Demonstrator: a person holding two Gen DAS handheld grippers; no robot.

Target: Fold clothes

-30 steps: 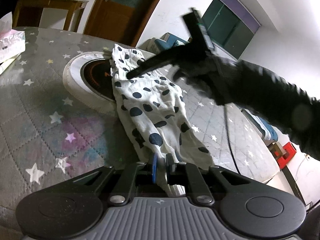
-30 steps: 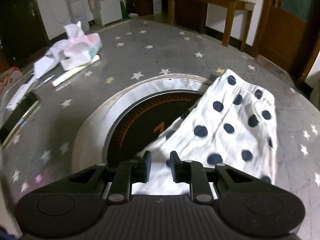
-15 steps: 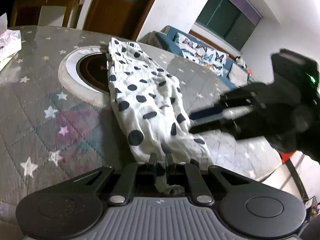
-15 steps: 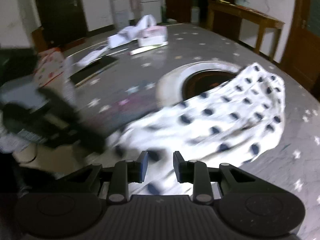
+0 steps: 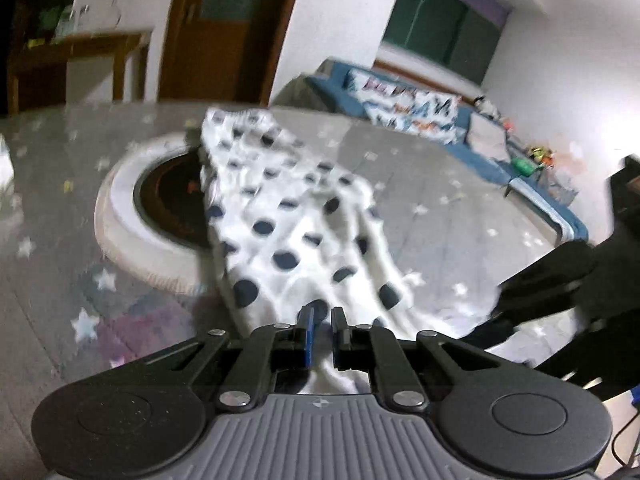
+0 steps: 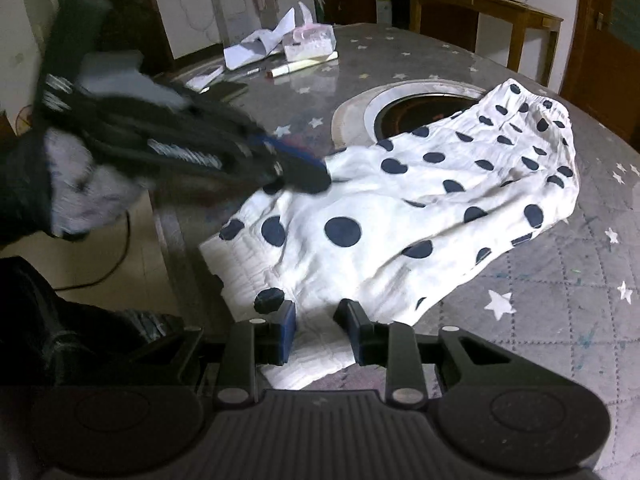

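Note:
A white garment with dark blue polka dots lies on the grey star-patterned table, its far end draped over a round stove. It also shows in the left wrist view. My left gripper is shut on the garment's near hem; in the right wrist view it pinches the cloth's left edge. My right gripper is open, its fingers straddling the near corner of the cloth without clamping it; in the left wrist view it is at the cloth's right corner.
A round white-rimmed stove is set into the table. Papers, a tissue pack and pens lie at the far side. The table edge and floor are at my left. A blue sofa stands beyond.
My right gripper swung from the stove end of the garment to its near corner beside the left gripper and opened wider. The left gripper stayed clamped on the hem and lifted slightly.

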